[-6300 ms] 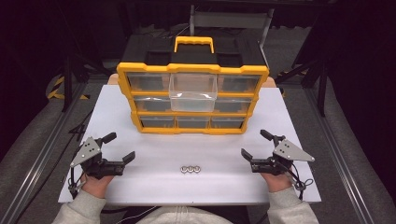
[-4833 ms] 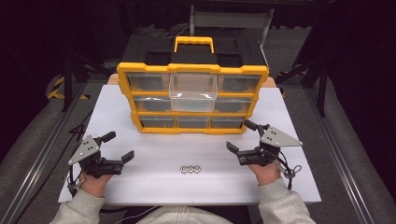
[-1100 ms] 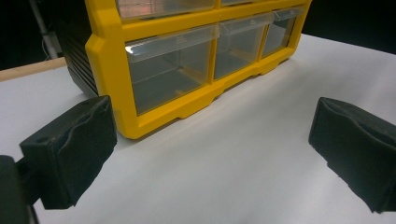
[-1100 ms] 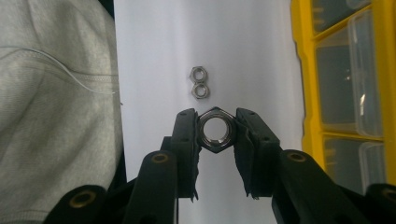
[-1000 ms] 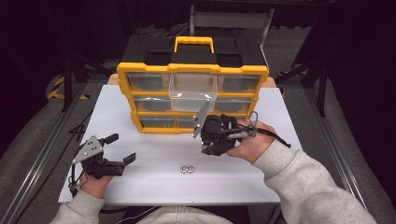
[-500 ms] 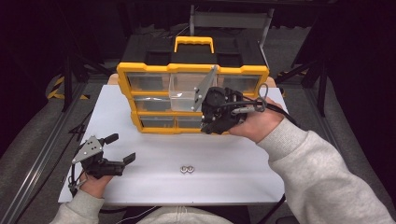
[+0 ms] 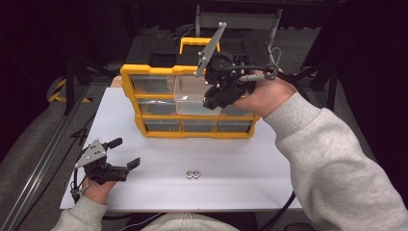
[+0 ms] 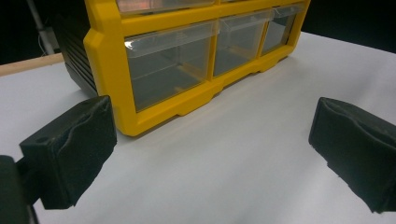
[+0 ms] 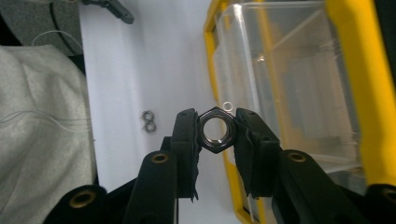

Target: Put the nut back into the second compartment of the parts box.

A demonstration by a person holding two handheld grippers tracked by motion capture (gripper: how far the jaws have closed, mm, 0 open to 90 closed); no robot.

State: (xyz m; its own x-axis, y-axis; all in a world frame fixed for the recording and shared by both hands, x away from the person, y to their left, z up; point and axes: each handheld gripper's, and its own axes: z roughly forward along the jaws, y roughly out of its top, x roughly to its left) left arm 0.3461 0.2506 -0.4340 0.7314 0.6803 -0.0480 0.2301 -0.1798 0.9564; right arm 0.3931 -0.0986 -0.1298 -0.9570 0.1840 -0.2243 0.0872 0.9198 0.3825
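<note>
In the right gripper view, my right gripper (image 9: 215, 133) is shut on a metal hex nut (image 9: 215, 129), pinched between its two black pads. From above, that gripper (image 7: 211, 98) hangs over the pulled-out clear drawer (image 7: 192, 96) in the top row of the yellow drawer organizer (image 7: 187, 103). Two more nuts (image 7: 193, 174) lie side by side on the white table (image 7: 269, 168) in front of the organizer; these two nuts (image 9: 148, 121) show far below the held one. My left gripper (image 7: 126, 154) rests open on the table at the near left, nothing between its pads (image 8: 70, 149).
The organizer (image 8: 154, 70) has a yellow carry handle (image 7: 192, 45) and clear drawers in three rows. Its bottom-left corner stands close ahead of the left gripper. Dark floor and a rail run beyond the table's left edge.
My right gripper came in, took one of three nuts off the table and has risen with it from the organizer's lower rows to above the open top drawer. The left gripper stayed put.
</note>
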